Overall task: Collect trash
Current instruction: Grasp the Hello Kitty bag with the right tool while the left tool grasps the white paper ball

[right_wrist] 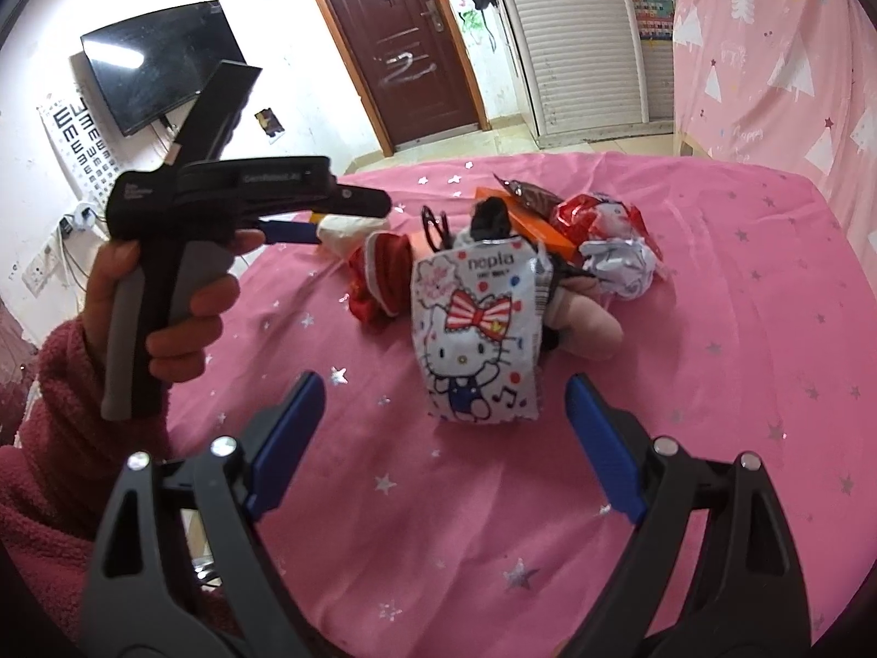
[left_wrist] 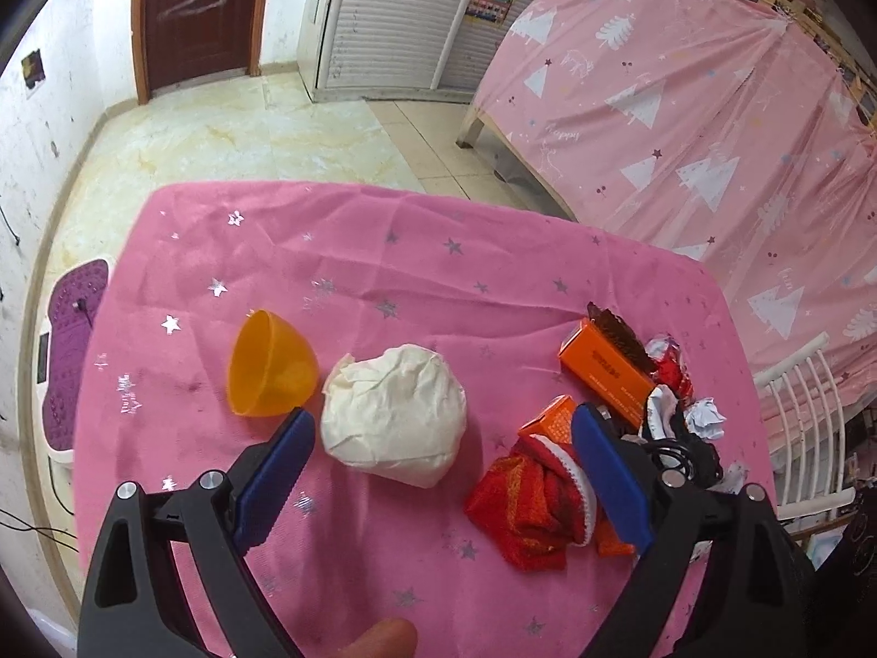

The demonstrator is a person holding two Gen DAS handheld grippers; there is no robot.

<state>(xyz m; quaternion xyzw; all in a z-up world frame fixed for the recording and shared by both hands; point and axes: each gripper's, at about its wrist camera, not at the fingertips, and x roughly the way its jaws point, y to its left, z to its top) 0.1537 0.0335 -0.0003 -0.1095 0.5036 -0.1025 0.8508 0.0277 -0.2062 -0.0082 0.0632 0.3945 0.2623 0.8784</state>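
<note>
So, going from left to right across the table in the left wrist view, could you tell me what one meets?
Orange bowl → white crumpled wad → red cloth → orange box → white paper ball.

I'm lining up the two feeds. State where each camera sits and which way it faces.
Left wrist: behind open left gripper, looking down at paper wad and orange bowl; a fingertip shows.
Right wrist: behind open right gripper, facing tissue pack; left hand shows.
Shared: pink cloth, red cloth, door.
</note>
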